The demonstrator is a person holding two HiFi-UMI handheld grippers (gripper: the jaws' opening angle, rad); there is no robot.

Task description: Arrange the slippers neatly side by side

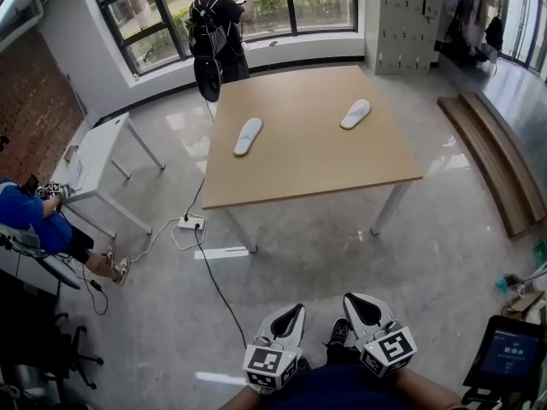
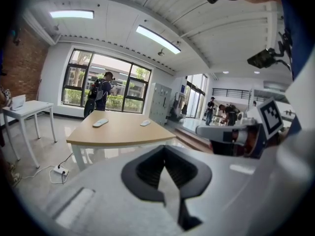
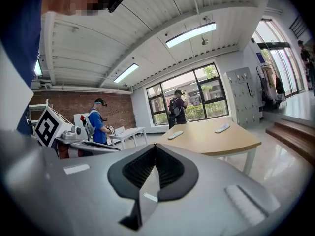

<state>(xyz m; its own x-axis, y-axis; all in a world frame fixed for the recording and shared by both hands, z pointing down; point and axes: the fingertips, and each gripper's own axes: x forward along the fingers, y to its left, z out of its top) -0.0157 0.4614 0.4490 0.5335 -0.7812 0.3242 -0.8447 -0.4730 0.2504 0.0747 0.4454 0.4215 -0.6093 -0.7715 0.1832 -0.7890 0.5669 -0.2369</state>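
Grey polished floor (image 1: 342, 263) separates the operator from the work, and a power strip with trailing cable (image 1: 190, 223) lies on it near the table's front left corner.

The wooden table (image 1: 299, 165) stands well ahead. A bystander (image 1: 219, 32) is at its far left corner.

Two white slippers lie on the tabletop, well apart and angled differently: the left slipper (image 1: 248, 136) towards the left side, the right slipper (image 1: 355, 114) further back and to the right. The task is judged not yet started.

The left gripper (image 1: 293, 316) and right gripper (image 1: 357, 304) are held low near the body. Both have their jaws together with nothing between them.

Risks:
- The cable could snag a foot on the approach.
- Flat, soft soles may slip from a shallow pinch.
- A push instead of a lift could skew a slipper or send it towards the table edge.
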